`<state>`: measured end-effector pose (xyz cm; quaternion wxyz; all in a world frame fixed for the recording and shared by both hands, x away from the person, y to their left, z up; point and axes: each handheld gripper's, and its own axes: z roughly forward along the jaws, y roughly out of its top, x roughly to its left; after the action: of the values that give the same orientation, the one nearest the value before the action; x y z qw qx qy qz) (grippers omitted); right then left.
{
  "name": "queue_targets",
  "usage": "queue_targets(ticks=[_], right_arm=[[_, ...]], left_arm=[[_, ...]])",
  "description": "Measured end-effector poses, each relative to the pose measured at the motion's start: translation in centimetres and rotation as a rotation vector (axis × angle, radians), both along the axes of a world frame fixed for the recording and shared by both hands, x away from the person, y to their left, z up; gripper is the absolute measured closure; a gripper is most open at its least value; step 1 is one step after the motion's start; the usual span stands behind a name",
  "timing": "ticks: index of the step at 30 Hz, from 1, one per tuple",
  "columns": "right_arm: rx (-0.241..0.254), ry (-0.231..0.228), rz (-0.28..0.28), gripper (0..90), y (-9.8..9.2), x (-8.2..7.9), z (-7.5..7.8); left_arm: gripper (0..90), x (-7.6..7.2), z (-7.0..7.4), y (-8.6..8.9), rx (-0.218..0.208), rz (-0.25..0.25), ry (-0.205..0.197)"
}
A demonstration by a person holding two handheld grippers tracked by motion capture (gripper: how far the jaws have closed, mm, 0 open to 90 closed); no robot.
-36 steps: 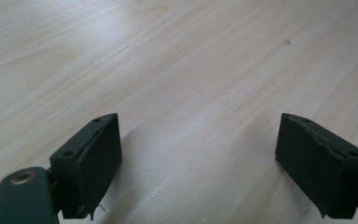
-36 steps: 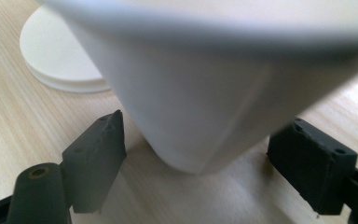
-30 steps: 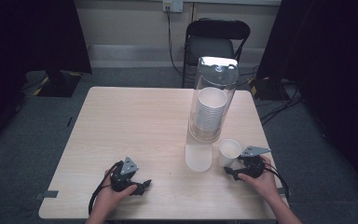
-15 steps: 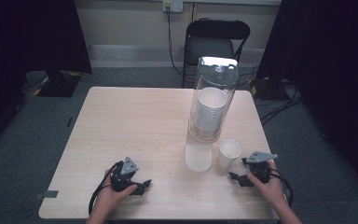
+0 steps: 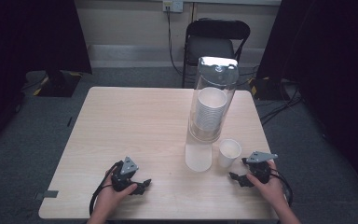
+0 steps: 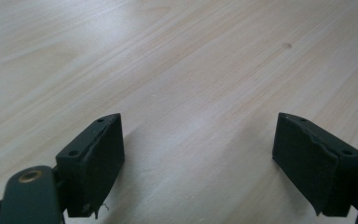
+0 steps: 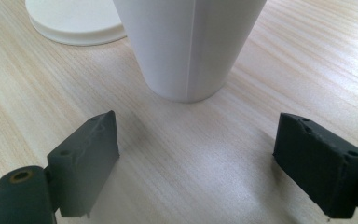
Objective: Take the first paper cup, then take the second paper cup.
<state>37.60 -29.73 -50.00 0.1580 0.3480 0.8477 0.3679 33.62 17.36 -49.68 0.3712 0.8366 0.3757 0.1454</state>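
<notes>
White paper cup point(image 5: 230, 152) stands upright on the bench point(image 5: 135, 121) beside the tall clear cup dispenser point(image 5: 209, 112). A second ago the right tool point(image 5: 239, 178) was close against the cup; it has since drawn back with jaws spreading, now wide and empty, so the cup looks released. The left tool point(image 5: 141, 185) rests apart, jaws narrowing slightly yet open, empty. Its own view gives bare wood; the right gripper view gives the cup's seam point(image 7: 189, 46) and the dispenser's white base point(image 7: 74, 21).
</notes>
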Motion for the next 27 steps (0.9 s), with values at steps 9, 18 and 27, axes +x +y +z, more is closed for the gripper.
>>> queue_targets(ticks=[9, 18, 27], right_arm=[[0.0, 0.0, 0.0, 13.2, 0.0, 0.0, 0.0], [0.0, 0.0, 0.0, 13.2, 0.0, 0.0, 0.0], [0.0, 0.0, 0.0, 13.1, 0.0, 0.0, 0.0]], left_arm=[[15.9, 0.4, 1.8, -2.7, -0.064, -0.037, 0.006], [16.2, 2.1, 2.7, -5.9, -0.111, -0.025, 0.039], [16.2, 3.2, 3.6, -8.1, -0.151, -0.027, 0.025]])
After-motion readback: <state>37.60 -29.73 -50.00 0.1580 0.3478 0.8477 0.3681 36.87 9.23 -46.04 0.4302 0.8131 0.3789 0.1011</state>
